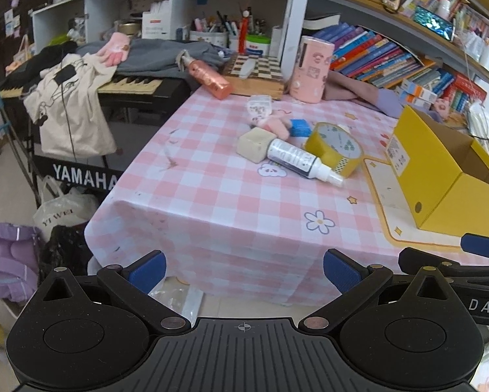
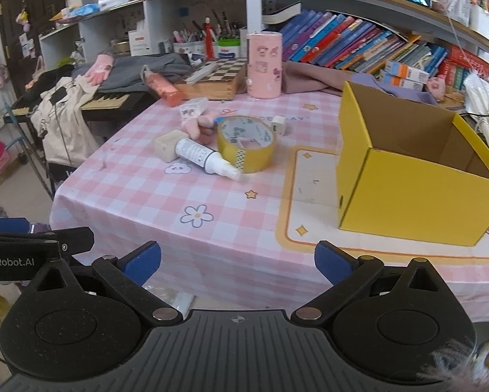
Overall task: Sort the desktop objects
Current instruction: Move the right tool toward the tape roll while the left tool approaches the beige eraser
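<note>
The bench [image 2: 244, 228] fills the middle of both views, with a pink checked cloth over it. Both grippers hang near its front edge, so no sorting has begun yet, I think.

The yellow box [image 2: 408, 176] sits at the right of the frame on a cream mat [image 2: 310, 202]. Its top is open, most likely so things can be dropped in.

The small things lie in a heap in the middle of the frame, well apart from the grippers. The tape roll [image 2: 247, 143] lies tilted, touching the white spray bottle [image 2: 205, 158]. The bottle lies on its side, its far end hard against a beige block [image 2: 167, 145]. A pink plush toy [image 2: 195, 124] lies just behind them, and a small white charger [image 2: 278, 124] sits just beside the tape, toward the box.

The left gripper [image 1: 244, 269] has its fingers [image 1: 148, 269] wide apart and holds nothing. The right gripper [image 2: 238, 263] is the same, fingers [image 2: 332, 264] wide and empty, ready to reach in.
</note>
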{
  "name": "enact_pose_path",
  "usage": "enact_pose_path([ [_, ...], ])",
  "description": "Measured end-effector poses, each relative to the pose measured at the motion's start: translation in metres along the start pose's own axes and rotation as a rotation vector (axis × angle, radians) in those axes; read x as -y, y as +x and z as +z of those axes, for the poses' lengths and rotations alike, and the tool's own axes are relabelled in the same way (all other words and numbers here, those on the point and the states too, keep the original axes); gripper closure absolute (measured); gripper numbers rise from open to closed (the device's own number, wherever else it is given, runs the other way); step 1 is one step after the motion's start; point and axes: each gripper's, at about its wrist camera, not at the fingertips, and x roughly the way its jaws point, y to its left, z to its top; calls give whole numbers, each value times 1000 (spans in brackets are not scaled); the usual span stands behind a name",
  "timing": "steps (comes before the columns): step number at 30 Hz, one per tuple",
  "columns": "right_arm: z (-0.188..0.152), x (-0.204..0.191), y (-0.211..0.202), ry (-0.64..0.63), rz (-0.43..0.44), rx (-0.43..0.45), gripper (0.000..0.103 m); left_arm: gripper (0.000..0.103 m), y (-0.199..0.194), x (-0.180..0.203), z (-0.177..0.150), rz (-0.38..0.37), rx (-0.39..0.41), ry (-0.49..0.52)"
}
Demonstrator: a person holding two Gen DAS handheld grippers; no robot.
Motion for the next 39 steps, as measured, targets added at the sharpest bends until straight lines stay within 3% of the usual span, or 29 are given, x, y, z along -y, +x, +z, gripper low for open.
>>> enact_pose_path([
  [25, 67, 17, 94, -37, 90, -52, 2, 4, 74, -3, 64, 49, -16, -23],
  [31, 88, 26, 120, -10, 122, -65, 2, 10, 96, 2, 84, 73, -11, 7],
  [39, 113, 36, 156, 20, 101, -78, 2, 17, 133, 13, 102, 99, -42, 98],
])
